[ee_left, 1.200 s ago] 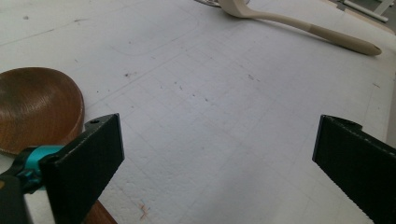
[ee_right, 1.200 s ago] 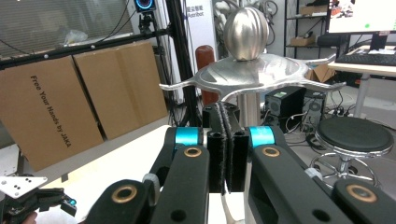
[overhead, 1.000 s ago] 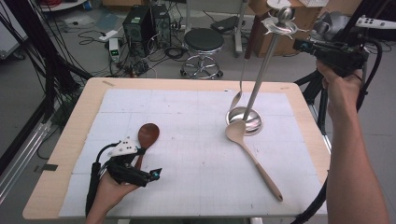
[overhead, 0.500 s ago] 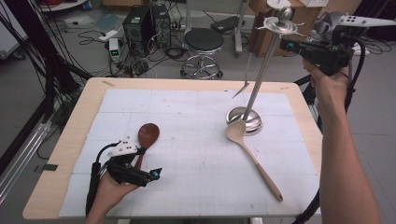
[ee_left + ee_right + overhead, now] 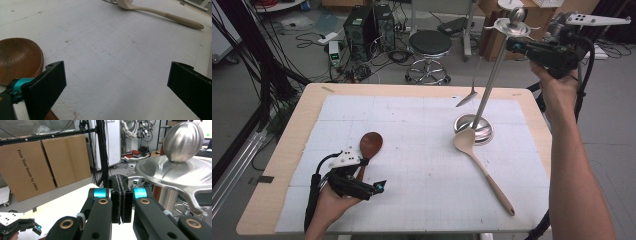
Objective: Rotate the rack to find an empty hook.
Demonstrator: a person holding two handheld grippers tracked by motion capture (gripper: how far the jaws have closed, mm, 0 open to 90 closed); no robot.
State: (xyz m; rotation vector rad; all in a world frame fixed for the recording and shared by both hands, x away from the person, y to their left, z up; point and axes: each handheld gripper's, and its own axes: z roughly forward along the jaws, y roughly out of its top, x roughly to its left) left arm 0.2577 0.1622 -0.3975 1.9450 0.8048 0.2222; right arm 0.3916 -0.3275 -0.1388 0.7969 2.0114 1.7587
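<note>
Desk [image 5: 277, 165] w/ white mat. Metal rack [image 5: 492, 75] stands at right, one metal utensil [image 5: 468, 97] hung. Pale wooden spoon [image 5: 482, 167] lies by its base, dark wooden spoon [image 5: 371, 145] at left; both not yet hung, I'd judge. Right hand-held gripper [image 5: 517, 46] jaws together, empty, beside rack top. Left hand-held gripper [image 5: 377, 187] jaws apart, just beside dark spoon.

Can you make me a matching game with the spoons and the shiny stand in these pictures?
Things:
1. dark brown wooden spoon
2. pale wooden spoon
3. small silver metal spoon
4. tall shiny metal stand

Places:
A. hanging from the stand's top
B. bowl resting at the stand's round base
C. upright on the table's right half
D. beside the left tongs

Pairs: 1-D, 2-B, 3-A, 4-C
</note>
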